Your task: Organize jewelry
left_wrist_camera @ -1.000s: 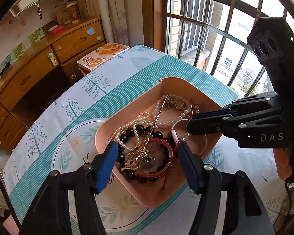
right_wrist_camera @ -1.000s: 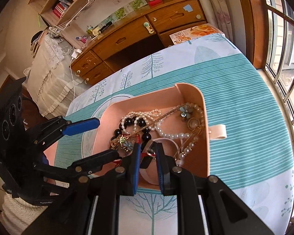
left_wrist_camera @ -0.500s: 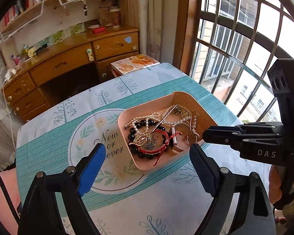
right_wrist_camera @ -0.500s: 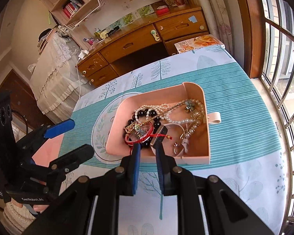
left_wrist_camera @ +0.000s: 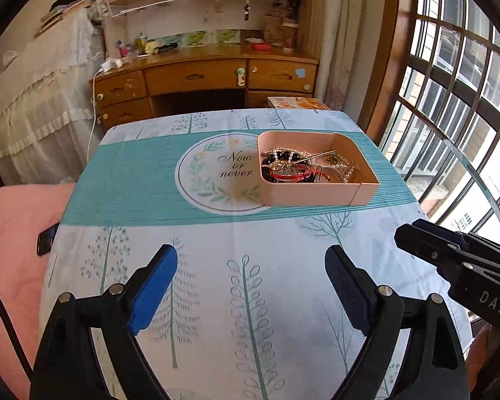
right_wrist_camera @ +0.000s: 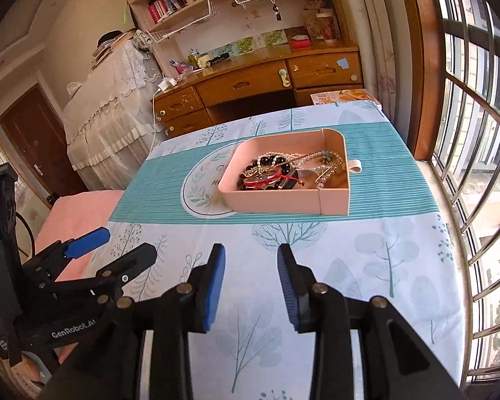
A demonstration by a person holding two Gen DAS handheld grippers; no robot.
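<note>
A pink tray [left_wrist_camera: 313, 194] stands on the table's teal band, far from both grippers; it also shows in the right wrist view [right_wrist_camera: 283, 203]. It holds a tangle of jewelry [left_wrist_camera: 300, 165]: pearl strands, black beads, a red cord bracelet, gold pieces, also visible in the right wrist view [right_wrist_camera: 283, 171]. My left gripper [left_wrist_camera: 251, 286] is open and empty above the near part of the tablecloth. My right gripper [right_wrist_camera: 251, 283] is open and empty, also back near the table's front edge; it shows at the right of the left wrist view [left_wrist_camera: 450, 260].
The tablecloth [left_wrist_camera: 216, 283] has tree prints and a round "Now or never" emblem [left_wrist_camera: 223, 173] left of the tray. A pink cushion [left_wrist_camera: 13, 233] lies at the left. A wooden desk [right_wrist_camera: 260, 83] stands behind the table, a barred window [right_wrist_camera: 476, 133] at the right.
Both grippers have pulled back and away from the tray toward the table's near edge. The right gripper, shut over the jewelry before, has opened and holds nothing.
</note>
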